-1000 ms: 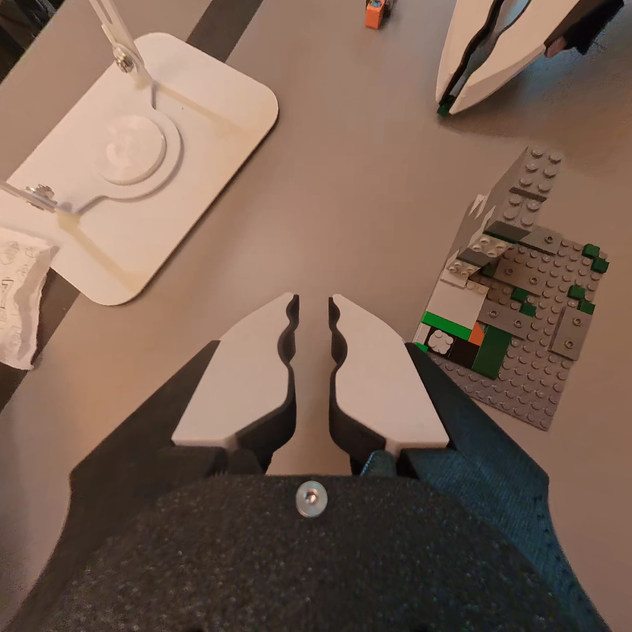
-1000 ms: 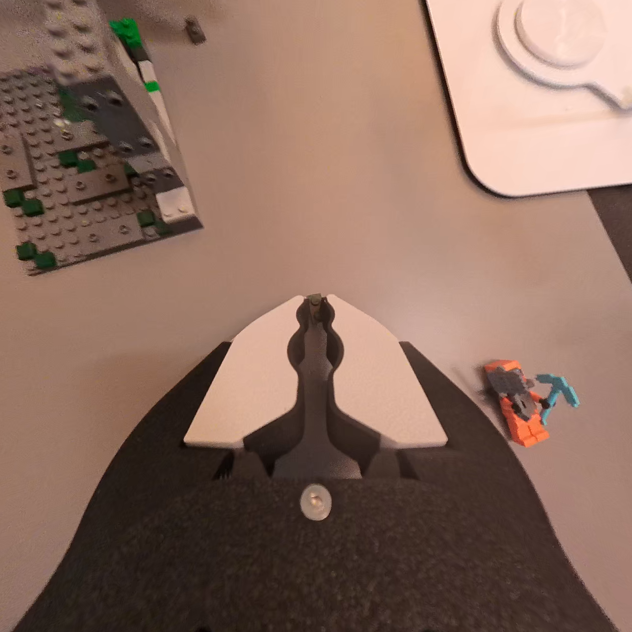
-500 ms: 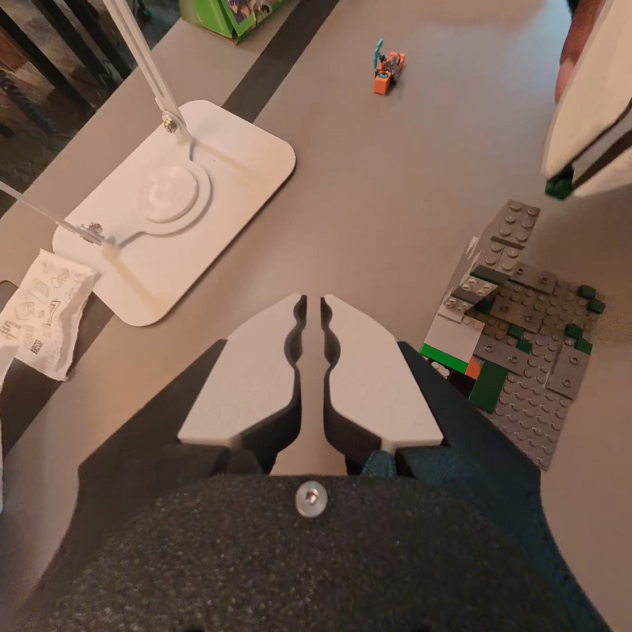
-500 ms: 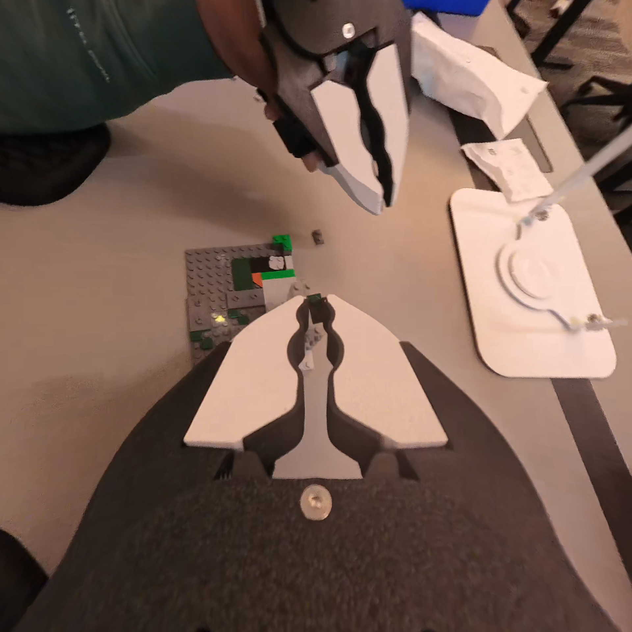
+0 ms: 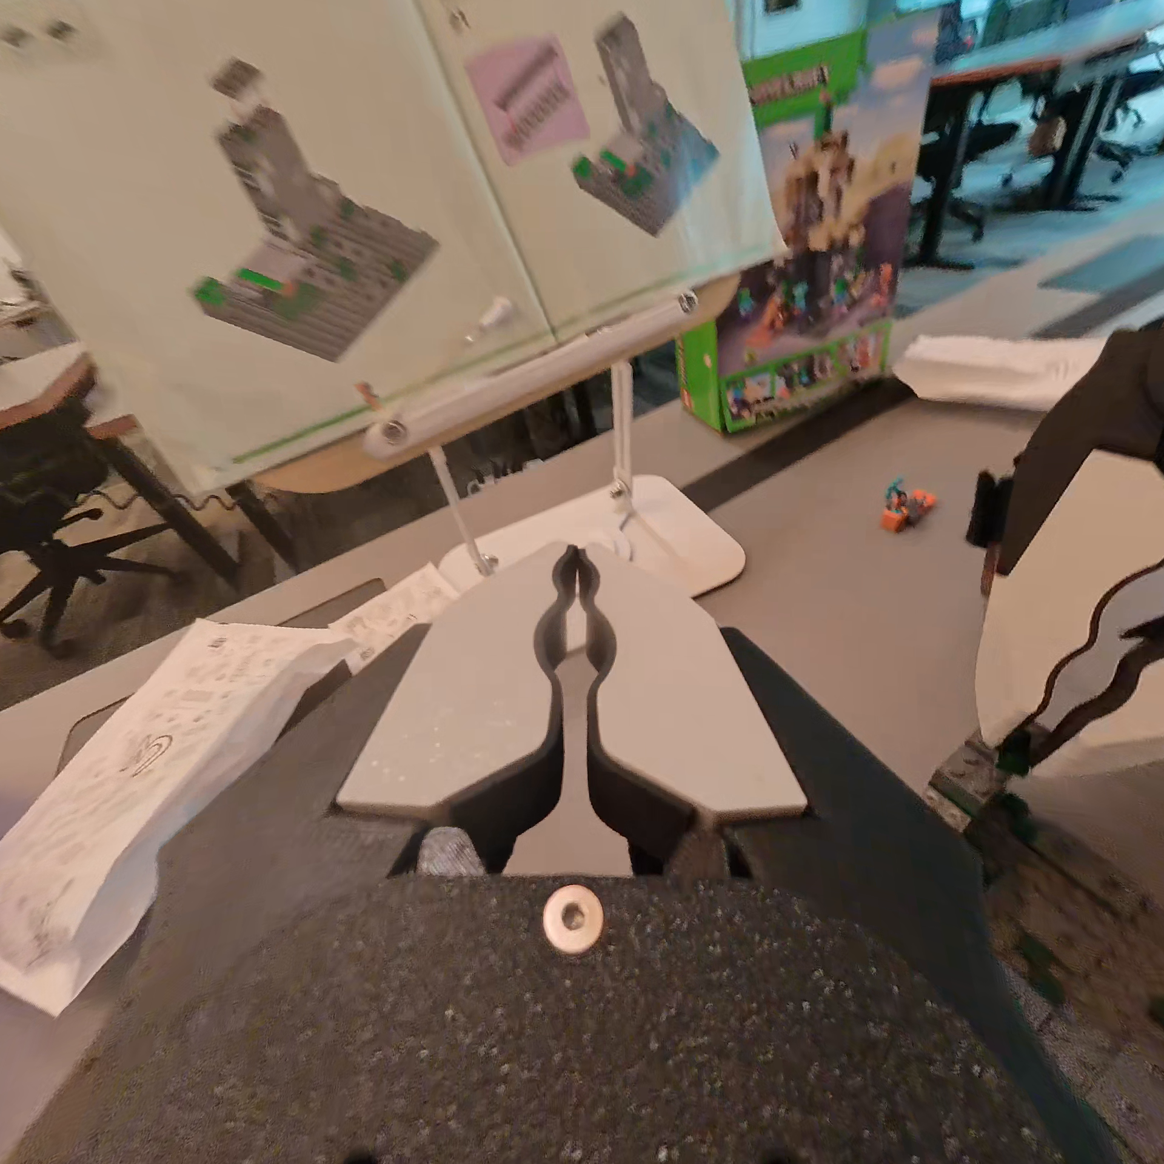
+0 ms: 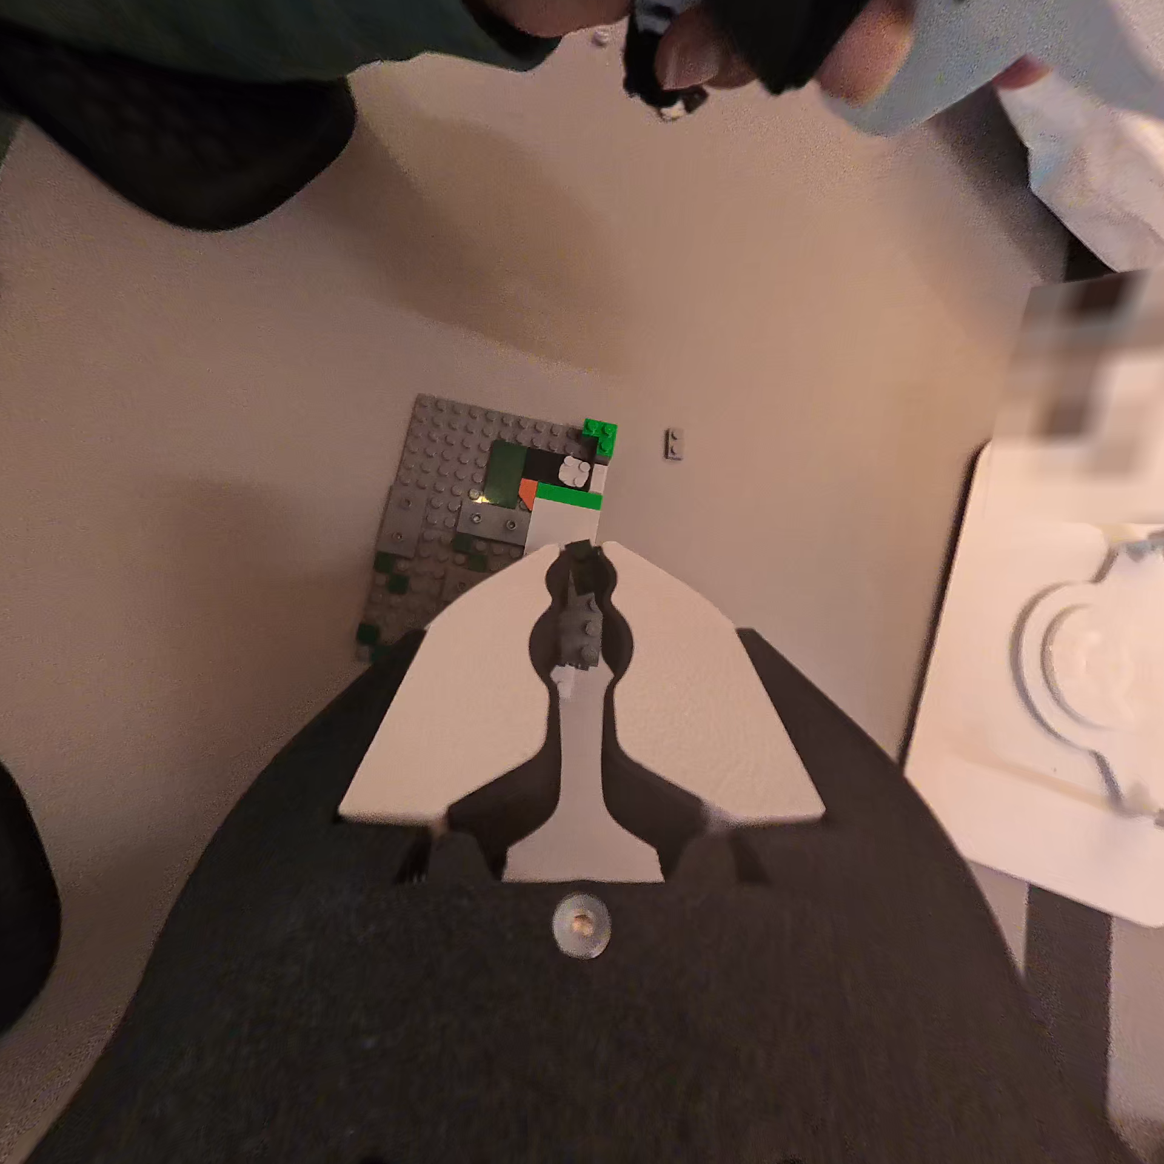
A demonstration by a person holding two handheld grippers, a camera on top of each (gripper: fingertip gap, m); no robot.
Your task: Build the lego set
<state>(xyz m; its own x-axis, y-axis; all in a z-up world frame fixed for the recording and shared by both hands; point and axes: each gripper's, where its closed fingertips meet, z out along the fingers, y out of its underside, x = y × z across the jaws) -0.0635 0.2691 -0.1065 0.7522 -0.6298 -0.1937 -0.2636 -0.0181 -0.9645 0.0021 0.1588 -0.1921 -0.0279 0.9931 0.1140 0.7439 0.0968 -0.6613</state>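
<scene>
The lego build on a grey baseplate (image 6: 434, 479) lies on the table, with green, white, black and orange parts and a grey tower. My right gripper (image 6: 582, 553) hangs above its near edge, shut on a small dark green piece (image 6: 581, 554). In the left wrist view this gripper (image 5: 1008, 759) holds the green piece just over the build (image 5: 964, 784). My left gripper (image 5: 576, 557) is shut and empty, raised above the table and pointing at the open instruction booklet (image 5: 315, 189) on its stand.
A loose small grey piece (image 6: 674, 444) lies right of the baseplate. The white stand base (image 6: 1039, 693) is at the right. An orange minifigure (image 5: 907, 510), the set's box (image 5: 812, 252) and white paper bags (image 5: 145, 768) sit on the table. A hand (image 6: 724, 57) is overhead. The grippers' ends are close to 15 centimetres from one another.
My left gripper has shut fully, lifted and tilted up towards the booklet. My right gripper has carried the green piece over the build and lowered towards it.
</scene>
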